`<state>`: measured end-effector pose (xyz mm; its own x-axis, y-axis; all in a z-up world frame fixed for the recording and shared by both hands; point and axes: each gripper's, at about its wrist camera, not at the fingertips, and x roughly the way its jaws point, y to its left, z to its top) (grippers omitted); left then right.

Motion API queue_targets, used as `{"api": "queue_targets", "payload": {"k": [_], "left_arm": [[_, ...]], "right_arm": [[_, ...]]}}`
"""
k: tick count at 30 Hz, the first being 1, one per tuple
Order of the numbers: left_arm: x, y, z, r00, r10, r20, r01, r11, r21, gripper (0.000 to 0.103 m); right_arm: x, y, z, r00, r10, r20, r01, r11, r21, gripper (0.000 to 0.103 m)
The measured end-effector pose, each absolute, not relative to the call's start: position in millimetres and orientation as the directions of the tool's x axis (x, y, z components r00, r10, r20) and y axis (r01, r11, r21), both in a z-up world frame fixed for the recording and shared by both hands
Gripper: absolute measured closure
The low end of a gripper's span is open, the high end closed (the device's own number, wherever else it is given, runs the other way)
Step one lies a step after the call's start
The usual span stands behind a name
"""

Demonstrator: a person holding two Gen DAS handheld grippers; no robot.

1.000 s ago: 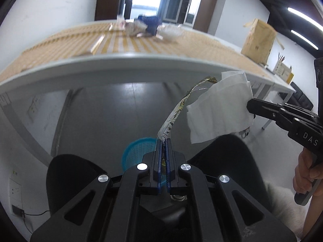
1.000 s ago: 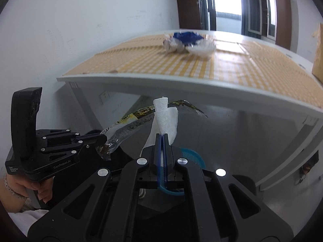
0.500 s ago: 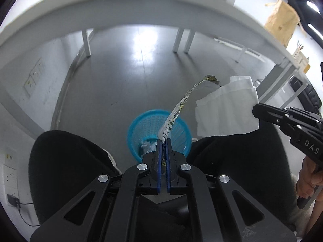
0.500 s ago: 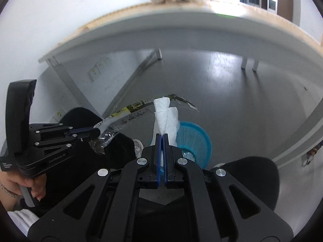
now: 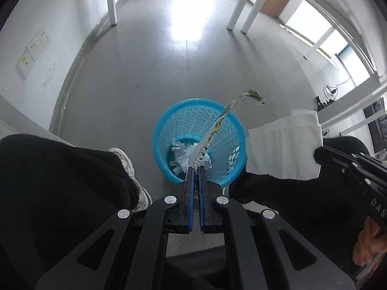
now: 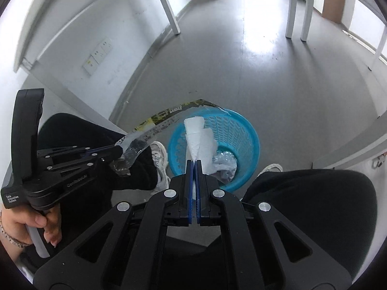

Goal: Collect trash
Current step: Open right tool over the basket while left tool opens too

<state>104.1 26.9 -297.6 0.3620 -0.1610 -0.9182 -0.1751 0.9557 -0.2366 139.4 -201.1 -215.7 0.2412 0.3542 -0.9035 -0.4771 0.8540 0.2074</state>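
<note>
Blue bin (image 5: 200, 142) sits directly below both your tongs: left tongs (image 5: 196, 169) clamp the wrapper (image 5: 215, 128), right tongs (image 6: 193, 163) clamp the tissue (image 6: 199, 142); left is nearer centre.

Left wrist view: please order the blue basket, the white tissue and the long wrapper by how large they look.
1. blue basket
2. white tissue, though it hangs nearer the camera, so unsure
3. long wrapper, thin strip

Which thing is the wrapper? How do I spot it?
Find the blue basket on the floor between the person's knees. Above it, the left claw pinches a long wrapper. It is thin, shiny, with yellow print, unlike the wide plain white tissue beside it.
</note>
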Motion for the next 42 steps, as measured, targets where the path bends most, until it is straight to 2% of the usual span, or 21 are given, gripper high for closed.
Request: {"api": "queue_targets", "payload": {"k": [15, 27, 35, 37, 38, 39, 40, 42], "left_arm": [[161, 49, -379, 0.194, -0.23, -0.954, -0.363, 0.886, -0.288, 0.101], [192, 52, -443, 0.037, -0.228, -0.973, -0.441, 0.87, -0.221, 0.101], [201, 54, -468, -0.013, -0.232, -0.973, -0.48, 0.855, -0.198, 0.1], [204, 54, -467, 0.006, -0.246, -0.969, -0.48, 0.85, -0.219, 0.092], [206, 55, -466, 0.022, -0.25, -0.968, -0.478, 0.848, -0.23, 0.076], [208, 54, -465, 0.036, -0.247, -0.968, -0.475, 0.848, -0.234, 0.061], [210, 54, -465, 0.045, -0.239, -0.97, -0.473, 0.851, -0.231, 0.058], [212, 54, -463, 0.051, -0.216, -0.975, -0.465, 0.859, -0.215, 0.058]], "right_arm": [[205, -180, -310, 0.099, 0.24, -0.966, -0.367, 0.911, 0.189, 0.102], [254, -173, -394, -0.034, 0.116, -0.993, -0.285, 0.951, 0.121, 0.101], [266, -173, -422, -0.092, 0.093, -0.991, -0.24, 0.964, 0.113, 0.1], [268, -175, -426, -0.099, 0.089, -0.991, -0.23, 0.967, 0.11, 0.098], [268, -175, -427, -0.099, 0.088, -0.991, -0.225, 0.968, 0.109, 0.094], [269, -177, -428, -0.099, 0.085, -0.991, -0.22, 0.97, 0.105, 0.08], [270, -177, -429, -0.098, 0.079, -0.992, -0.218, 0.971, 0.099, 0.069], [270, -178, -429, -0.094, 0.071, -0.993, -0.21, 0.974, 0.089, 0.068]]}}
